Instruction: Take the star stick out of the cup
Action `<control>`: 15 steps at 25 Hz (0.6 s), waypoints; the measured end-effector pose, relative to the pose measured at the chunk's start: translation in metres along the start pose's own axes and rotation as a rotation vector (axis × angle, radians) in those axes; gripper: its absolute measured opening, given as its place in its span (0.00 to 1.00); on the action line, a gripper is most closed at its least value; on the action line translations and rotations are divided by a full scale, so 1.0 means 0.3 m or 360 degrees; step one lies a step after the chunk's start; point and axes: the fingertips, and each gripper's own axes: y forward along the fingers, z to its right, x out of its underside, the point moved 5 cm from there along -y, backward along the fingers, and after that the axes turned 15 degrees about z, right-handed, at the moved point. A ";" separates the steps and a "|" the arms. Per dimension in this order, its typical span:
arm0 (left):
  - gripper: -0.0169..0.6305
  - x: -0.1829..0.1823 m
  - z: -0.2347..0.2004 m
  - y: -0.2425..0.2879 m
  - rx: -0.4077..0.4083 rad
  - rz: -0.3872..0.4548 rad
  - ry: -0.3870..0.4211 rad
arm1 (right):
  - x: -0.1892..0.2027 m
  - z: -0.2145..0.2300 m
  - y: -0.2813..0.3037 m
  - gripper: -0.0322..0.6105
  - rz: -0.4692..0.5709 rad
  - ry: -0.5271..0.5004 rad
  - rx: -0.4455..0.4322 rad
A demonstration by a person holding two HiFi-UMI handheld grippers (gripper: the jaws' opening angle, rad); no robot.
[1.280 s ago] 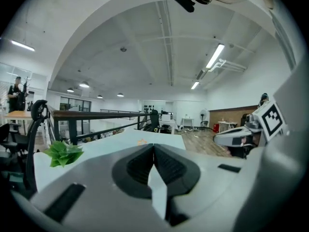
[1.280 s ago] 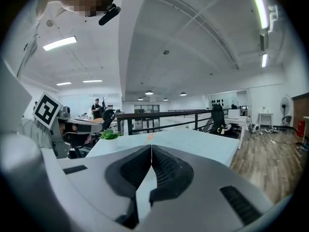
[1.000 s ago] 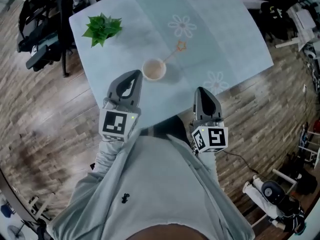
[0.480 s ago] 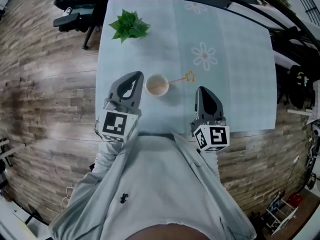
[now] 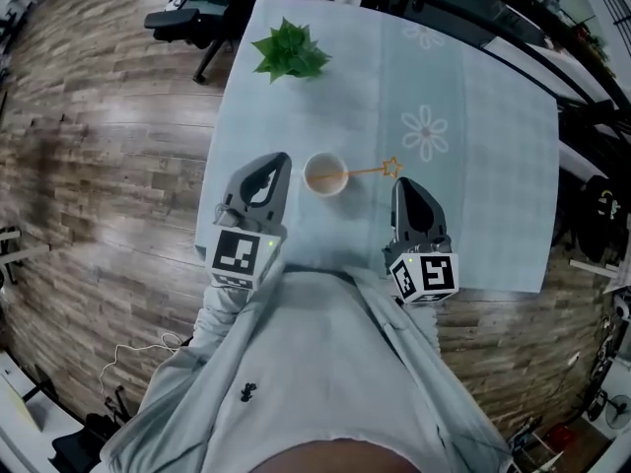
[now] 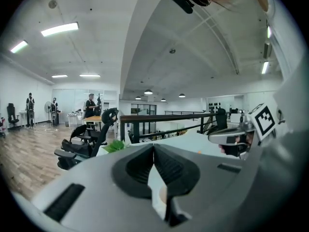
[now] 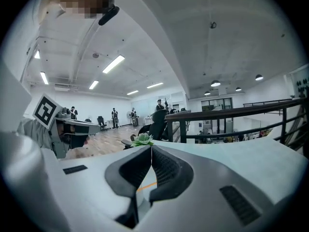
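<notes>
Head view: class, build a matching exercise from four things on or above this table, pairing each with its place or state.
Things:
1. small white cup
2. thin orange star-tipped stick
3. green leafy plant
4. right gripper

Places or states:
A. near the far left corner of the table
B. jaws shut, nothing between them
C. leaning out of the cup, star end to the right
D. standing on the table beside the left gripper

Pairs: 1-D; 2-C; 3-A; 4-B
</notes>
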 end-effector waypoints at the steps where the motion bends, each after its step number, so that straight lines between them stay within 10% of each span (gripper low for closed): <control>1: 0.06 -0.002 0.000 -0.001 0.0003 0.0005 -0.0002 | -0.004 -0.009 0.001 0.08 0.0017 0.0004 -0.0011; 15: 0.06 -0.004 0.010 -0.008 0.0010 0.0029 -0.0025 | 0.055 -0.068 -0.002 0.08 -0.0042 0.0120 -0.0102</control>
